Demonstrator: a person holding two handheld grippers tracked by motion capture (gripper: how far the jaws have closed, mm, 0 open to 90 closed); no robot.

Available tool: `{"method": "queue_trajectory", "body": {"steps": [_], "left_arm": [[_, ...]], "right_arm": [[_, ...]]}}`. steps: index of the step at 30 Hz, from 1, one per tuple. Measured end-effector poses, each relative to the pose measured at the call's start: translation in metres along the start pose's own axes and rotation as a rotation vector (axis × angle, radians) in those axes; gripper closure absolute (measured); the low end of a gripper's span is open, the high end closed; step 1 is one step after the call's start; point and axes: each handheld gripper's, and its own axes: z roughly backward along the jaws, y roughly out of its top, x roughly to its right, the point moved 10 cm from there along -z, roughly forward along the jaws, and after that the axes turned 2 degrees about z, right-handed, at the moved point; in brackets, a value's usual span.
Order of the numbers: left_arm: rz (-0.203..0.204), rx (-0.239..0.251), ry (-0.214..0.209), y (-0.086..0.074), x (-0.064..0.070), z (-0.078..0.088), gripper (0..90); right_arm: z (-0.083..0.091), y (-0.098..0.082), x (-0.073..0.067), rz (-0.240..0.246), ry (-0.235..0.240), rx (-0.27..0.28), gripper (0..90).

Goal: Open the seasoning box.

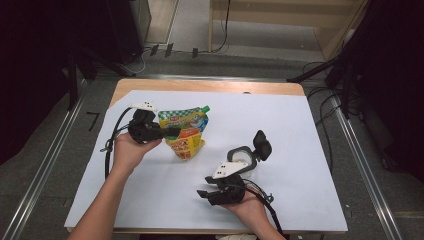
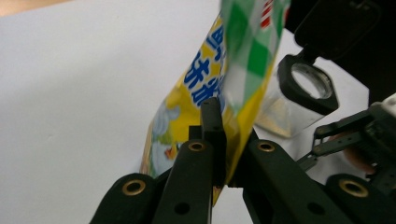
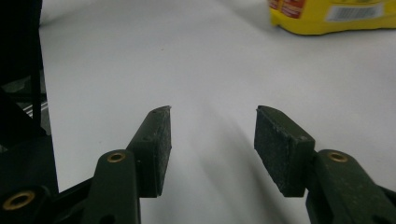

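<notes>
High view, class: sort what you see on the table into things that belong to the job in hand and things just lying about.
In the job:
- yellow-green spouted pouch, clamped in the left claw
- clear container with a flip-open black lid, near the right claw, which is open and holds nothing

Lying about:
- white sheet covering the table
- cables on the floor

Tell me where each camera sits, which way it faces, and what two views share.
High view: above the table, looking forward and down; both forearms, left gripper, right gripper.
Left gripper view: along its jaws, shut on the yellow-green pouch.
Right gripper view: along its open jaws, over white paper.
All views share the pouch.
</notes>
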Motion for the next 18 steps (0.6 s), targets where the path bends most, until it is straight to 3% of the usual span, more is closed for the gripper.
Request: {"method": "queue_trajectory", "body": {"steps": [11,18], "left_arm": [[0.020,-0.005,-0.031,0.010,0.023,0.013,90.0],[0.005,0.001,-0.054,0.017,0.040,0.017,90.0]], "right_arm": [[0.000,0.002,0.001,-0.013,-0.003,0.015,47.9],[-0.002,0.005,0.002,-0.016,-0.013,0.022,48.0]]}}
